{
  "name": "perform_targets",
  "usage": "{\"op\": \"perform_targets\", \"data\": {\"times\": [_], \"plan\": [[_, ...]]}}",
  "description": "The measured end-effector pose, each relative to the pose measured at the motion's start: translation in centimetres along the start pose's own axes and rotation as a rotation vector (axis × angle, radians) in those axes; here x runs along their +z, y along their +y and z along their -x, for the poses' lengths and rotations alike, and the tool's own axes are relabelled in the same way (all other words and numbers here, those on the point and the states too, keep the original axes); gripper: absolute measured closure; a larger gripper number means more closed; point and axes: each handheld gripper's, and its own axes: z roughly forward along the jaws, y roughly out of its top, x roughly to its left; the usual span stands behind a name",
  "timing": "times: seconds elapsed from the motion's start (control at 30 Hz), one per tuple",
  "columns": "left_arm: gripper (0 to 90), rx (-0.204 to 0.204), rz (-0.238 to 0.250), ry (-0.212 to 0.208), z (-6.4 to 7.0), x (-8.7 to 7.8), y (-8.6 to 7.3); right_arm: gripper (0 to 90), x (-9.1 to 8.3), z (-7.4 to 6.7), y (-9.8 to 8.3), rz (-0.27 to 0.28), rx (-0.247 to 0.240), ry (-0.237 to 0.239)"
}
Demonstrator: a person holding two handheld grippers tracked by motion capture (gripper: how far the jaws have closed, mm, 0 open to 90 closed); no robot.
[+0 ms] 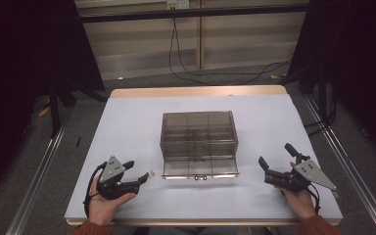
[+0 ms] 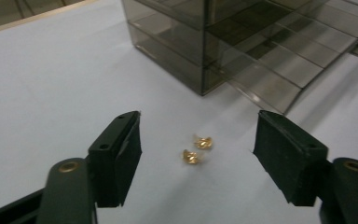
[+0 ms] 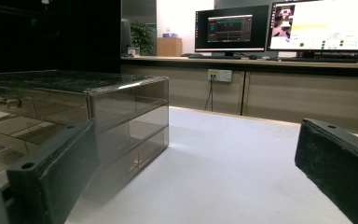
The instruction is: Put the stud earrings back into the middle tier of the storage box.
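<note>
Left tool (image 2: pixel 198 161): released, straddling two gold earrings (image 2: pixel 197 150) for pickup. Right tool (image 1: pixel 273 169): released, idle beside drawer box (image 1: pixel 199 142), drawer pulled out to receive.

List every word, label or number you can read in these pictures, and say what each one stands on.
No text can be read.
Left monitor: lines on a dark screen, too small to read.
Right monitor: bright window with lines and dots, too blurred to read.
Drawer box: no label seen.
Wall socket: no readable marking.

Two small gold earrings (image 2: pixel 196 149) lie side by side on table.
</note>
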Motion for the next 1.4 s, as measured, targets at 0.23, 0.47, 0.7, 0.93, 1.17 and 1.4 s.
{"op": "perform_targets", "data": {"times": [0.23,0.47,0.7,0.93,1.17,1.4], "plan": [[63.8,0.031,-0.141,-0.045,-0.1,0.7,1.3,0.0,0.0,0.0,0.0,0.002,0.0,0.003],[75.0,0.048,-0.236,-0.081,-0.5,1.8,2.1,0.0,0.0,0.0,0.0,0.001,0.0,0.001],[76.2,0.074,-0.34,-0.112,-0.9,2.4,2.8,0.0,0.0,0.0,0.0,0.002,0.0,0.001],[81.6,0.085,-0.416,-0.136,-1.5,3.1,3.2,0.0,0.0,0.0,0.0,0.001,0.0,0.0],[76.3,0.175,-0.503,-0.175,-1.4,3.9,3.7,0.0,0.0,0.0,0.0,0.002,0.001,0.003],[76.8,0.188,-0.592,-0.193,-1.7,5.2,4.6,0.0,0.0,0.0,0.0,0.002,0.002,0.003]]}}
